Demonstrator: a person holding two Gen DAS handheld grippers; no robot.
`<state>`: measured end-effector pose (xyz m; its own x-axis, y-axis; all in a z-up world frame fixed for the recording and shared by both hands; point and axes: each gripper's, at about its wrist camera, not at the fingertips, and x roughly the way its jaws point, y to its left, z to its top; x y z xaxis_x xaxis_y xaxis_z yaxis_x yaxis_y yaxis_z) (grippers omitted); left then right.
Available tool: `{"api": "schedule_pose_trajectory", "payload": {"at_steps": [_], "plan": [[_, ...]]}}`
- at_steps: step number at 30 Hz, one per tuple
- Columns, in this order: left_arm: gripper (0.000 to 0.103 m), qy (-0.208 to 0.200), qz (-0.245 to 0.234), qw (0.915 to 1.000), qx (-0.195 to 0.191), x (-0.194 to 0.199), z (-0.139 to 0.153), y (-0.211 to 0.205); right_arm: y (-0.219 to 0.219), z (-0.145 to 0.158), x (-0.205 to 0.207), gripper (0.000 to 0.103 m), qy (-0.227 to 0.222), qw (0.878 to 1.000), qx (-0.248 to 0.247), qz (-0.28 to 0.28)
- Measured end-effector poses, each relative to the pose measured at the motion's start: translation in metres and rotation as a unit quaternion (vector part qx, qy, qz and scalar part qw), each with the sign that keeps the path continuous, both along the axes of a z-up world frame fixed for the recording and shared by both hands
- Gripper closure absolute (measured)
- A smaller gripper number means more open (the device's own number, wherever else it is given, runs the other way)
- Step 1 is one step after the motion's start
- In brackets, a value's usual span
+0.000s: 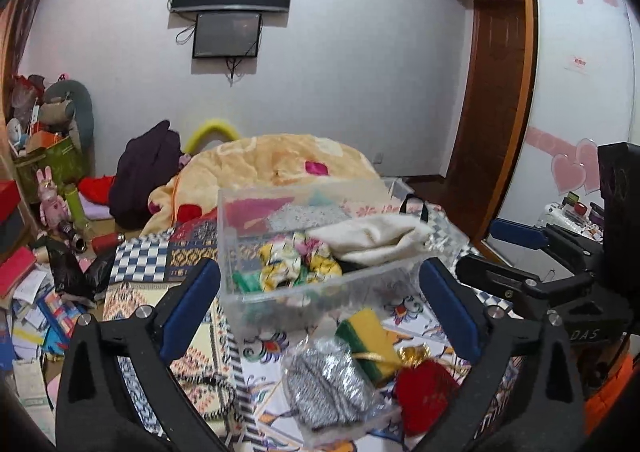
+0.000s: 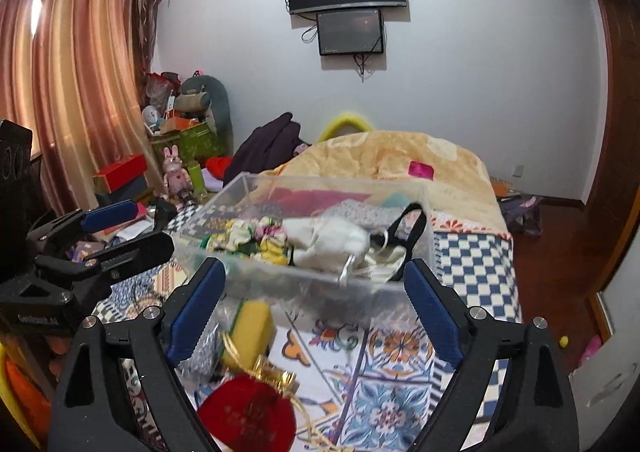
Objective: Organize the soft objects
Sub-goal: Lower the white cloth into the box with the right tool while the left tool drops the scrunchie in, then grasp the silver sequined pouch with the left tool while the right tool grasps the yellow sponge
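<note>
Seemingly idle, the left gripper [image 1: 320, 308] hovers with jaws spread and empty before the clear bin [image 1: 320, 292], already holding soft cloths; a bagged grey cloth [image 1: 328, 392] could slip in its slick wrapper. From the right wrist, the right gripper [image 2: 316, 310] gapes empty too, above the red pouch [image 2: 248, 412], whose gold cord [image 2: 276, 372] may snag.

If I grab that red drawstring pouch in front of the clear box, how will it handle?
The red pouch looks like soft, rounded fabric, so it will probably squash and sag rather than hold shape. Its loose gold cord may trail or snag on the sponge beside it. It seems light.
</note>
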<state>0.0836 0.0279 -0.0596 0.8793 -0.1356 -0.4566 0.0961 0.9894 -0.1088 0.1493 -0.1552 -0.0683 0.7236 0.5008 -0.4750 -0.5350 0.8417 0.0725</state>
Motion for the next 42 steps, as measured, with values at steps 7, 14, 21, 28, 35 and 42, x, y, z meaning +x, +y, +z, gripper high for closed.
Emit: {"api": "schedule_pose_trajectory", "payload": {"at_steps": [7, 14, 21, 28, 35, 42], "plan": [[0.002, 0.049, 0.02, 0.9986, 0.006, 0.007, -0.035, 0.007, 0.012, -0.028, 0.001, 0.014, 0.038, 0.999, -0.015, 0.018], [0.002, 0.081, 0.037, 0.996, 0.008, 0.008, -0.065, 0.015, 0.028, -0.048, 0.008, 0.029, 0.075, 0.996, -0.028, 0.044], [0.019, 0.113, 0.024, 0.9932, -0.016, 0.016, -0.082, 0.022, 0.045, -0.064, 0.022, 0.052, 0.131, 0.989, -0.025, 0.066], [0.034, 0.125, 0.011, 0.9917, -0.028, 0.019, -0.091, 0.021, 0.045, -0.066, 0.017, 0.066, 0.144, 0.986, -0.019, 0.083], [0.064, 0.129, -0.024, 0.9901, -0.047, 0.016, -0.095, 0.015, 0.048, -0.064, 0.015, 0.081, 0.14, 0.985, -0.022, 0.103], [0.081, 0.119, -0.03, 0.9912, -0.049, 0.011, -0.091, 0.01, 0.045, -0.064, 0.013, 0.09, 0.131, 0.987, -0.016, 0.09]]}}
